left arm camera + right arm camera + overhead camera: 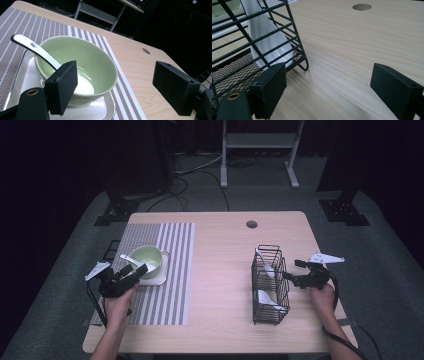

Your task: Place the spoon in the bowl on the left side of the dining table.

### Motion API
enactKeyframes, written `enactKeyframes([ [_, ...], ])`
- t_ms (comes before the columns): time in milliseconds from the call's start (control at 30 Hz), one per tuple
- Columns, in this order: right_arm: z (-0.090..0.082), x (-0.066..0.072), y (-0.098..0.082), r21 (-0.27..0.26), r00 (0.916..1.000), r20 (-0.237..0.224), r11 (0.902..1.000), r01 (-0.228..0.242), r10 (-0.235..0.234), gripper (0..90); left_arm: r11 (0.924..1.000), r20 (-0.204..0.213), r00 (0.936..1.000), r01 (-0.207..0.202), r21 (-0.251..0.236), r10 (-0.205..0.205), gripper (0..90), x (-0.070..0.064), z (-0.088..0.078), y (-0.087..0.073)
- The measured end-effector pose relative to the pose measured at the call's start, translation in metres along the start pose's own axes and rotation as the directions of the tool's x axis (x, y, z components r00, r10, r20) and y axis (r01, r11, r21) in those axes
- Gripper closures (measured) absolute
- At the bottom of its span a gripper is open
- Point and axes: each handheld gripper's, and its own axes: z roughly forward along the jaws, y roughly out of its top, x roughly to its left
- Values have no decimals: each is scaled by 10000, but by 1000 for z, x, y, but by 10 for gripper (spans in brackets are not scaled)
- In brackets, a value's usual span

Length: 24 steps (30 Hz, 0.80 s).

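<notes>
**High view: both grippers open, one by the bowl, one by the basket**

High view shows a pale wooden table (220, 270) with a grey-and-white striped placemat (175, 270) ahead of the left gripper (136, 271). Its jaws stand wide apart, empty. Just ahead of them sits a pale green glazed ceramic bowl (82, 57), round and smooth, on a white square tray (25, 75). A white ceramic soup spoon (37, 51) leans in the bowl, its scoop at the bottom and its handle over the rim beyond the near jaw.

The right gripper (291, 270) also stands open, gripping nothing. Just beside its jaw stands a black wire basket (242, 32) holding another white spoon (265, 35), propped upright against the wires.
</notes>
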Motion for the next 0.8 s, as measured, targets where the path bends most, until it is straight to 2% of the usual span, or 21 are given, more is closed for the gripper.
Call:
enactKeyframes([
  [233,0,0,0,5,10000,1,10000,-5,5,123,9996,125,9996,-266,34,265,184,-8,1,-1],
  [400,0,0,0,-2,10000,0,10000,-6,6,123,9995,328,9991,-290,86,287,172,-14,2,-4],
  [600,0,0,0,-4,10000,-7,10000,-6,6,123,9981,548,9968,-591,153,582,172,-23,4,-7],
  [800,0,0,0,1,10000,0,10000,3,-3,123,9972,718,9951,-706,245,687,172,-28,6,-10],
])
